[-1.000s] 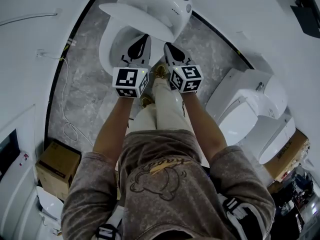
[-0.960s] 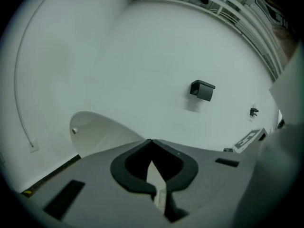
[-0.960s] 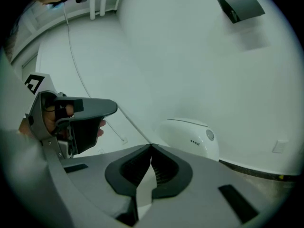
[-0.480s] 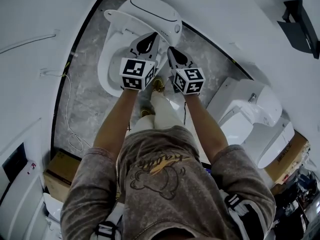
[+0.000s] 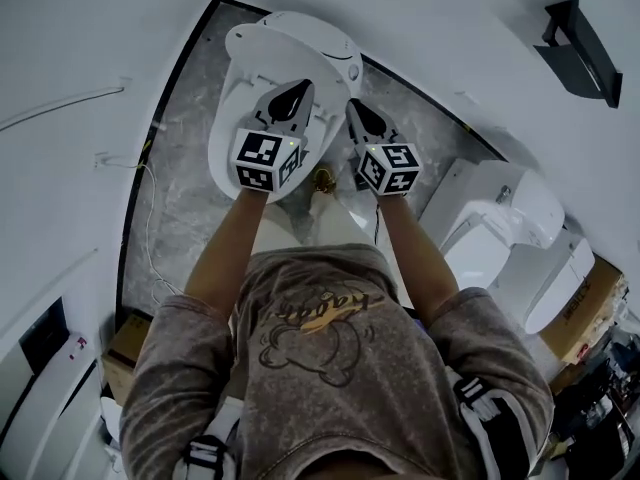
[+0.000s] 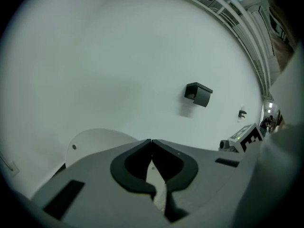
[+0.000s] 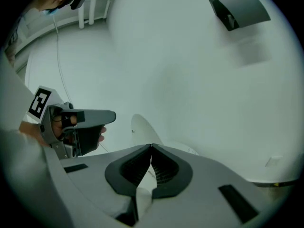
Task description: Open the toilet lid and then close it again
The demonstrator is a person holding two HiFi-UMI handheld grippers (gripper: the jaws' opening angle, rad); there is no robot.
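My left gripper [image 6: 151,141] and right gripper [image 7: 151,147] both have the jaws pressed together, with nothing between them. The toilet lid [image 5: 288,40] stands raised near the white wall [image 5: 90,48], just before both tips; I cannot tell if they touch it. Grey floor [image 5: 180,183] lies free on both sides of the toilet bowl [image 5: 222,133], and my grippers hide its inside. A second toilet [image 5: 500,218] stands well apart on the right.

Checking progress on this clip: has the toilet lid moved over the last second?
Yes. The toilet lid has swung up and back, away from the bowl rim that it overhung before.
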